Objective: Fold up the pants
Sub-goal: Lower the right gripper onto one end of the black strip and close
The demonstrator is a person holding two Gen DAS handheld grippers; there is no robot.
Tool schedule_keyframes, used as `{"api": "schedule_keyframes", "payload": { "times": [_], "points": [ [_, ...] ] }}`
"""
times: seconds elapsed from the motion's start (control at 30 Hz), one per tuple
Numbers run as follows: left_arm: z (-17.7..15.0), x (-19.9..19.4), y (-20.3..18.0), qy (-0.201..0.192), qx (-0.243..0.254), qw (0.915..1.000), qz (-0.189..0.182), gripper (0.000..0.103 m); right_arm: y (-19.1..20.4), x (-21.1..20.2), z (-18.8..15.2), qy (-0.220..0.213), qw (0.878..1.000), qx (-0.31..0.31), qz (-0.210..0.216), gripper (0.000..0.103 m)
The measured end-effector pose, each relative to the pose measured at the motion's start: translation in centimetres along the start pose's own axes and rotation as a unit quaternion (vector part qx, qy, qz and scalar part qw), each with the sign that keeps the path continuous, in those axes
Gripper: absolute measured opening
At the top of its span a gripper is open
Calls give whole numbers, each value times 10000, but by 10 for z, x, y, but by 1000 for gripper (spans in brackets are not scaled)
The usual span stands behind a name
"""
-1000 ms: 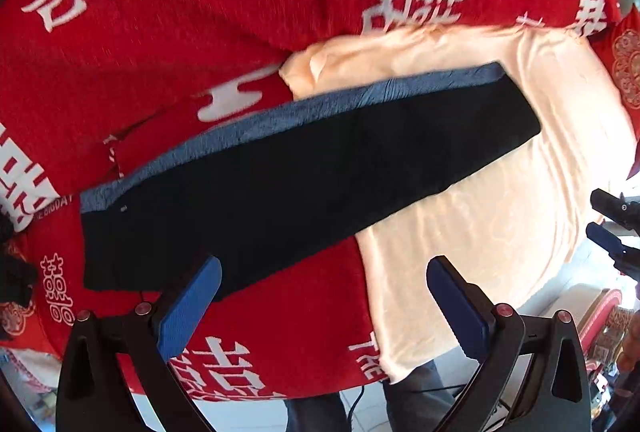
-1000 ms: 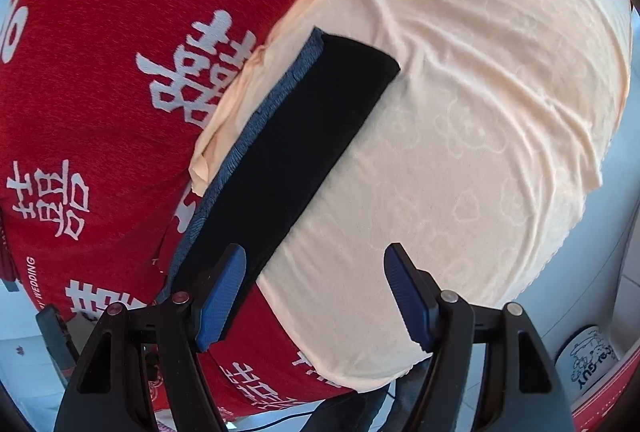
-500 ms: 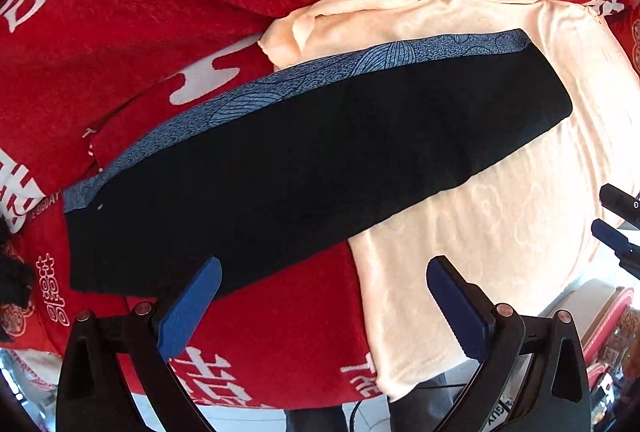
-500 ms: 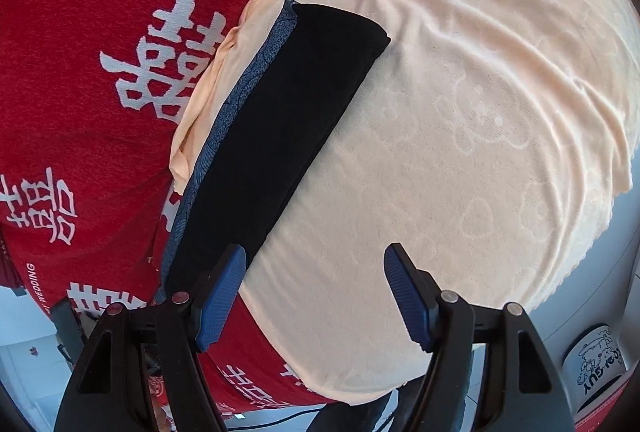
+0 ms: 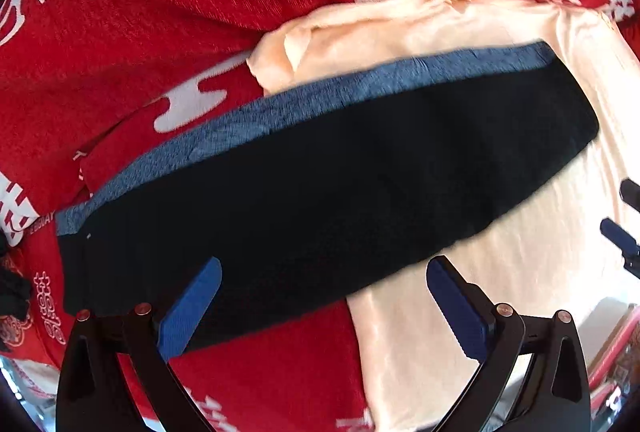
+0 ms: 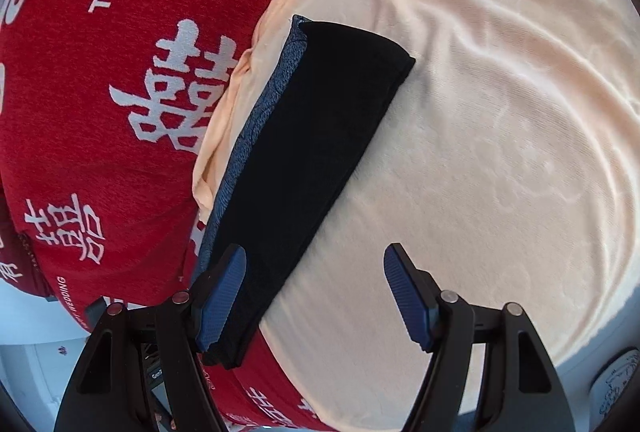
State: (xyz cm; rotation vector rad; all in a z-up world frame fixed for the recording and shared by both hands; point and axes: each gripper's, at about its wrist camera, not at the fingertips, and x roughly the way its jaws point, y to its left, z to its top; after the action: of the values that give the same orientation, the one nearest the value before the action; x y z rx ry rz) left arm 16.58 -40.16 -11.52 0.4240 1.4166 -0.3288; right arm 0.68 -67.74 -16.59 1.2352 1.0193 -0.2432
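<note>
Black pants (image 5: 320,191) with a blue patterned side stripe lie folded lengthwise into a long strip, half on the red blanket and half on the peach sheet. My left gripper (image 5: 324,292) hovers open over the strip's near edge, nothing between its blue pads. In the right wrist view the same pants (image 6: 312,151) stretch away from me, and my right gripper (image 6: 316,280) stands open above the strip's right edge and the peach sheet. The right gripper's fingertips (image 5: 616,236) show at the far right of the left wrist view.
A red blanket (image 5: 160,11) with white characters covers the left and far side of the surface. A peach sheet (image 6: 500,151) with soft wrinkles covers the right. The surface's edge and a white floor show at the bottom; a printed mug (image 6: 616,384) sits low right.
Both grippers have come lower and closer to the pants, which fill more of each view. The pants lie as before, and both grippers stay open.
</note>
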Motion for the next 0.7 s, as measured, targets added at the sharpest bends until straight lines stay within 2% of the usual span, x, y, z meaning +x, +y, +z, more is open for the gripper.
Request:
{"api": "schedule_keyframes", "payload": {
  "times": [0.07,0.1,0.23,0.3,0.43,0.53,0.63,0.67,0.7],
  "points": [
    [9,10,1,-106,-113,9999,29,103,-2,7,9,-83,9999,-45,44,72],
    [13,16,1,-144,-165,9998,27,103,-2,11,16,-180,9997,-116,70,64],
    [25,44,-2,-264,-325,9991,73,103,-6,22,41,-523,9984,-174,-79,51],
    [27,57,-3,-253,-367,9990,82,103,-11,30,55,-540,9985,-6,-124,1],
    [27,74,-2,-312,-456,9985,14,103,-2,23,72,-709,9968,-224,299,1],
    [27,68,2,-311,-607,9977,5,103,-4,19,73,-561,9979,-209,227,4],
    [24,56,-4,-554,-437,9975,50,103,-25,18,58,-403,9983,40,431,29],
    [23,55,-9,-588,-320,9978,32,103,-33,19,52,-390,9980,145,471,42],
    [23,58,-12,-565,-242,9981,28,103,-38,23,46,-379,9977,213,516,45]
  ]
}}
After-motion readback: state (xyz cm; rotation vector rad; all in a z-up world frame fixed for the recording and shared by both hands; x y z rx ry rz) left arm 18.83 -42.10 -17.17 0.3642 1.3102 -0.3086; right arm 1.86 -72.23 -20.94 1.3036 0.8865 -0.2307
